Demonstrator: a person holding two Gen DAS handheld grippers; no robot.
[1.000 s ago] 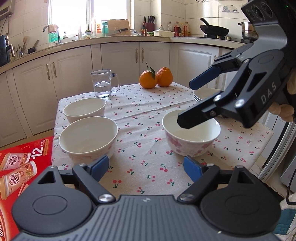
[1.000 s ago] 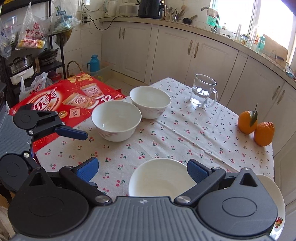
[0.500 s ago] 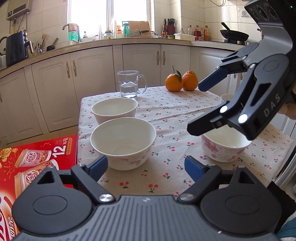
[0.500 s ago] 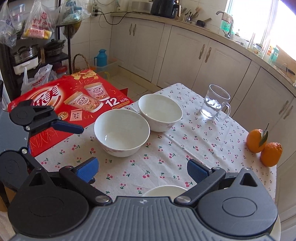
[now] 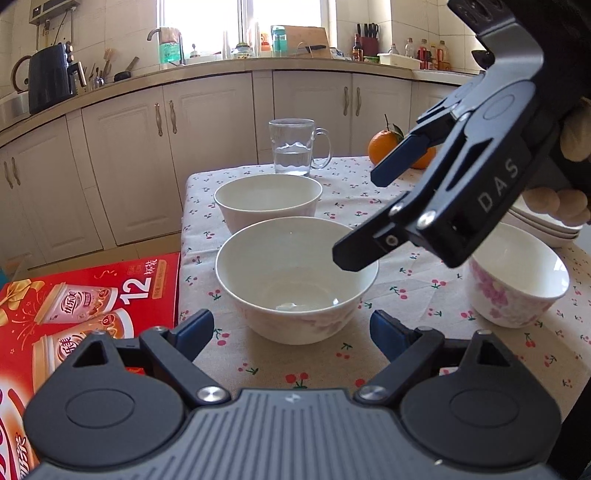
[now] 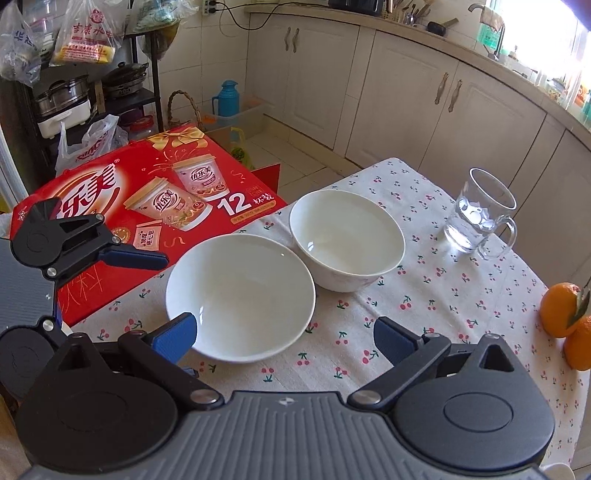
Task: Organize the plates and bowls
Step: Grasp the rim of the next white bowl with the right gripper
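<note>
A: What sort of place is this?
B: A home kitchen: cream cabinets (image 5: pixel 303 110), a worktop (image 5: pixel 221 68) with kettle (image 5: pixel 51 83), tap (image 5: pixel 166 40) and knives (image 5: pixel 367 35), a cherry-print tablecloth (image 5: pixel 406 295)

Three empty white bowls (image 5: pixel 295 273) upright on table, plates (image 5: pixel 543 225) stacked

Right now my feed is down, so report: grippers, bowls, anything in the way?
Left gripper open, empty; right gripper open, empty. Near bowl straight ahead, untouched; far bowl just behind it. Glass mug beyond, clear of the approach.
</note>
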